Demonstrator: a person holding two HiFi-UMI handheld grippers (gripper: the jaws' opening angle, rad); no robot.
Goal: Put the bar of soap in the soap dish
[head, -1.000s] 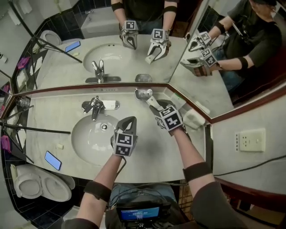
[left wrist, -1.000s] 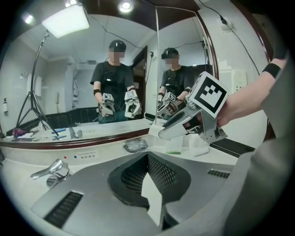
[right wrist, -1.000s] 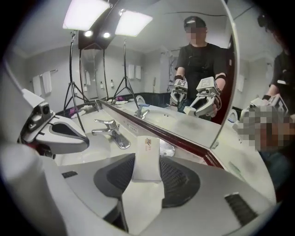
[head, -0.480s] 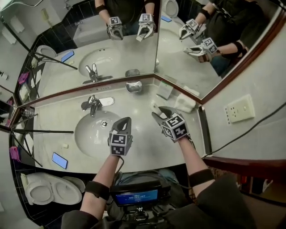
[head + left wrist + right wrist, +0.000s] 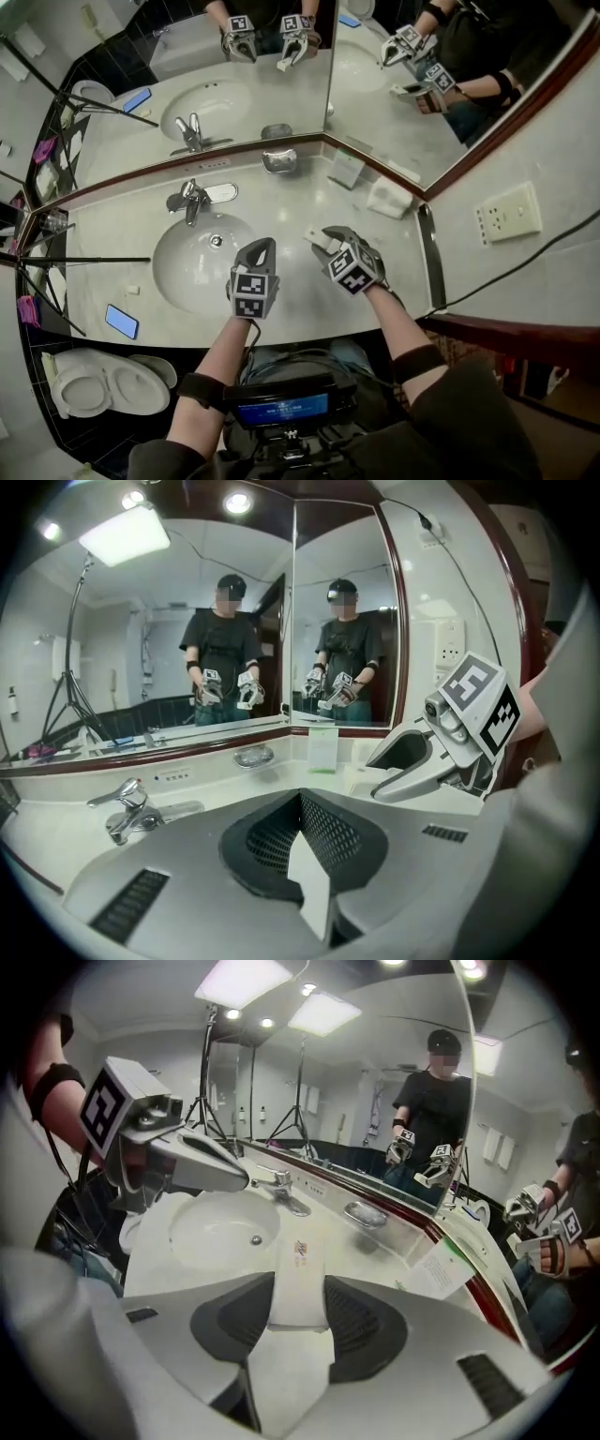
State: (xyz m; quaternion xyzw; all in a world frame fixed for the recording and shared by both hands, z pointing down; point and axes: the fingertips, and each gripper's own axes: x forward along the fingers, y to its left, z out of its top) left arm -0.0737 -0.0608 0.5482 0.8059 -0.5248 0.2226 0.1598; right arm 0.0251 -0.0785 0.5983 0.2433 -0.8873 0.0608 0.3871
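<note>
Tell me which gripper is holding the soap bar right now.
The right gripper, over the counter beside the sink: a white bar of soap is clamped between its jaws. The left gripper is shut and empty.

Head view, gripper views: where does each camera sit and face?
Head view: on the person's head, looking steeply down at the counter; left gripper, right gripper and forearms show.
Left gripper view: on the left gripper, looking along its shut jaws toward the mirror; the right gripper shows.
Right gripper view: on the right gripper, looking over the held bar of soap toward the sink; the left gripper shows.
Shared: both gripper views show the soap dish.
</note>
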